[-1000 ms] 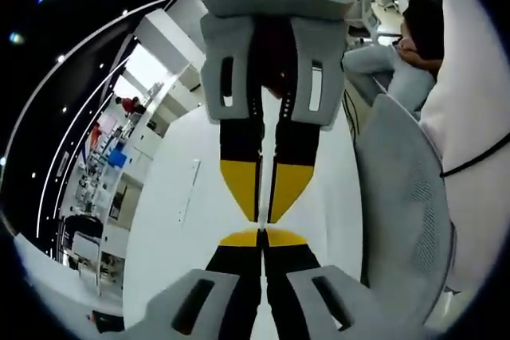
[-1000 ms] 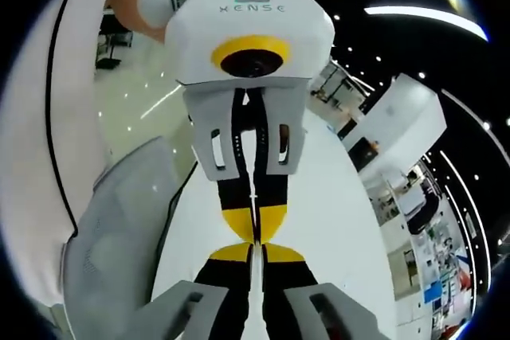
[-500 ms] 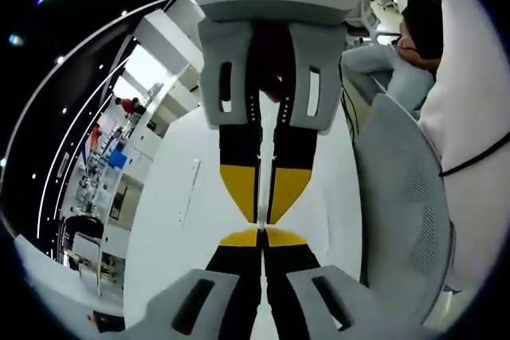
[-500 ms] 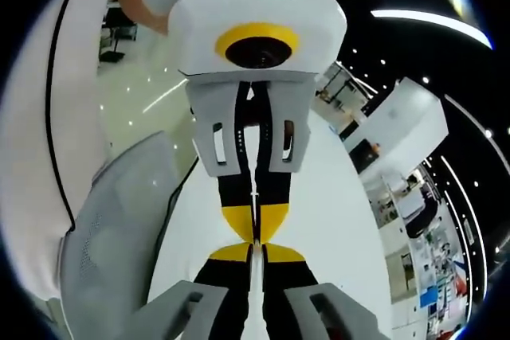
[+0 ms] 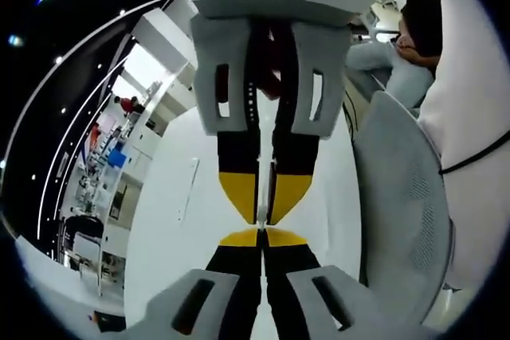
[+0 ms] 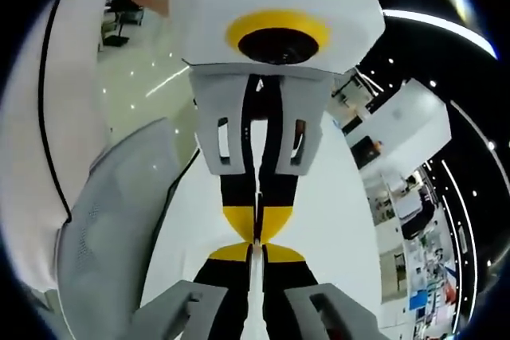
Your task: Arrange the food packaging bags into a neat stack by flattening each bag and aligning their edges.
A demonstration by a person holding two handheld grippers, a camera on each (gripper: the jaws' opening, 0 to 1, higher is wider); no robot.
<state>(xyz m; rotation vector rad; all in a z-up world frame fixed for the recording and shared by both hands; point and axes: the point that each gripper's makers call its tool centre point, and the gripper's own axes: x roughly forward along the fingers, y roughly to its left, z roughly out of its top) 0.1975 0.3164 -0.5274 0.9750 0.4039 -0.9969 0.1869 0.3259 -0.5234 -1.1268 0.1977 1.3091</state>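
My two grippers meet tip to tip above a white table (image 5: pixel 163 220). In the left gripper view, my left gripper (image 5: pixel 260 237) rises from the bottom with its yellow-tipped jaws pressed together and nothing between them. My right gripper (image 5: pixel 260 214) points down at it from the top, its jaws also closed. In the right gripper view, my right gripper (image 6: pixel 255 252) stands shut at the bottom. The left gripper (image 6: pixel 256 231) faces it from above with its tips touching mine. Neither holds anything.
A grey mesh chair (image 5: pixel 406 212) stands beside the table (image 6: pixel 339 220), also seen as the chair (image 6: pixel 111 228) on the left. A person in white (image 5: pixel 478 109) is close by it. Another person (image 5: pixel 418 29) sits further back. Shelves and desks line the far room.
The facing gripper looks slightly larger and nearer in both views. The tips stay together and both stay shut.
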